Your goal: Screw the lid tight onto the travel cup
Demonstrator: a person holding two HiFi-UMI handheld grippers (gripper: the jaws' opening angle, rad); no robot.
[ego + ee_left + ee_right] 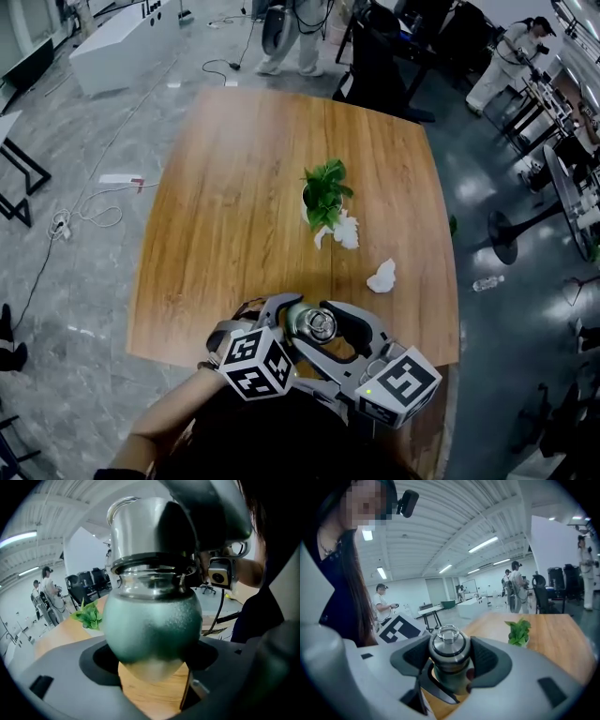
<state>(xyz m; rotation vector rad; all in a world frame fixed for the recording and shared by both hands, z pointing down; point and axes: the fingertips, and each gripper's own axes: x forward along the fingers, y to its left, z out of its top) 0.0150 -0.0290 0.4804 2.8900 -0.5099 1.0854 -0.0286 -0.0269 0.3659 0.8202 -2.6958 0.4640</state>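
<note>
Both grippers meet on the travel cup (152,620) just above the near edge of the wooden counter (234,187), close in front of the person's body. The cup stands roughly upright, with its steel lid (314,324) facing up toward the head camera.

The left gripper (152,670) has the cup's rounded, matte green body between its fingers (98,663). They are closed against the lower part of the body, and bare wood shows under its base. Above the green body a narrow neck leads up to the steel lid, which sits on top of the cup.

The right gripper (449,660) comes in from the other side at the top. Its fingers (490,660) press on both sides of the lid's steel barrel, with their dark pads against it. The small loop on the lid's crown stands clear above them. Behind the lid in this view is the black-and-white marker cube (401,630) of the left gripper.

Farther out, at the middle of the counter, stands a small potted plant (325,192) with green leaves in a white pot. One crumpled white tissue (347,231) lies right beside the pot. A second tissue (382,277) lies on its own nearer the cup, toward the right edge. Both are well apart from the grippers.
</note>
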